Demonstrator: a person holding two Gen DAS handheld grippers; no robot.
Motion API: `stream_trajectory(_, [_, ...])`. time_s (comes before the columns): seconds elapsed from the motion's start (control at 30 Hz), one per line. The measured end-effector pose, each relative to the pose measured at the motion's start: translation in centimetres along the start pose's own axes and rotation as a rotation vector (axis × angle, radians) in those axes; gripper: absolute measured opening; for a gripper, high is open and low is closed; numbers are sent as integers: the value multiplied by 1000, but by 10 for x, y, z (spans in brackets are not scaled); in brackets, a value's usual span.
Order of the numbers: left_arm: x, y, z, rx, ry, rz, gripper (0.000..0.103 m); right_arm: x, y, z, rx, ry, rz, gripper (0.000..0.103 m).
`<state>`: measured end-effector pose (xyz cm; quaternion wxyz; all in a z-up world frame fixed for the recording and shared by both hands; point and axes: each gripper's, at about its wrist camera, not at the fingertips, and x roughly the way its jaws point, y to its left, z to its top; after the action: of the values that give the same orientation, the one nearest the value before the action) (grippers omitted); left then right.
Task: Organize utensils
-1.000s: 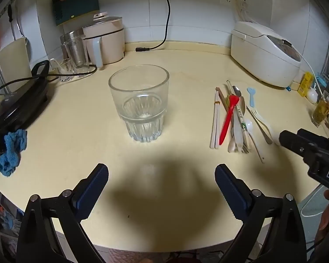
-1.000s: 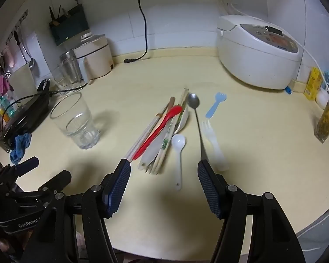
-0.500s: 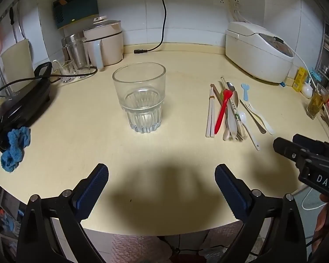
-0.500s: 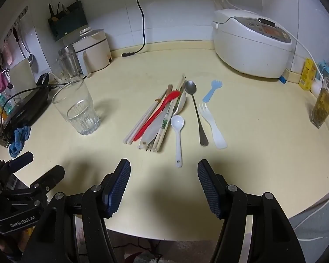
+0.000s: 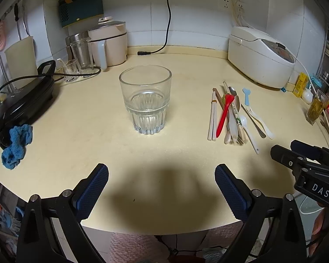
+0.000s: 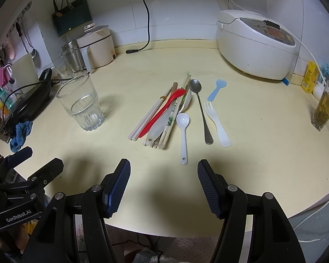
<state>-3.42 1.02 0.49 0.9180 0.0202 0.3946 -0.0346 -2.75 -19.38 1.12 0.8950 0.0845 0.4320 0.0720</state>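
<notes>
The counter (image 6: 252, 153) is pale yellow, and on it the glass (image 5: 145, 103) is clear with ridges around its bottom, next to a red spoon (image 6: 162, 111), a white spoon (image 6: 183, 131), a silver spoon (image 6: 200, 107), a white fork (image 6: 216, 125), a small light blue fork (image 6: 217, 89) and pale chopsticks (image 5: 212, 118). The rice cooker (image 6: 255, 43) is white with a grey top, the cloth (image 5: 16, 150) is blue, and the box on the wall (image 5: 81, 6) is dark green. Each claw (image 5: 161, 189) (image 6: 163, 188) is black with dark blue pads (image 5: 92, 191) covered in tiny dots.
</notes>
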Motion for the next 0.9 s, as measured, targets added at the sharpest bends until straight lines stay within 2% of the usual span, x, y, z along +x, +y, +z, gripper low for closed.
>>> stream_trajectory(0.47, [19,1,-2,0,44,11,99,20,-2,0,2,50,0,65])
stream_trajectory(0.9, [34,-3,9,6,68,17,99,37,-8,11,1,82,7,65])
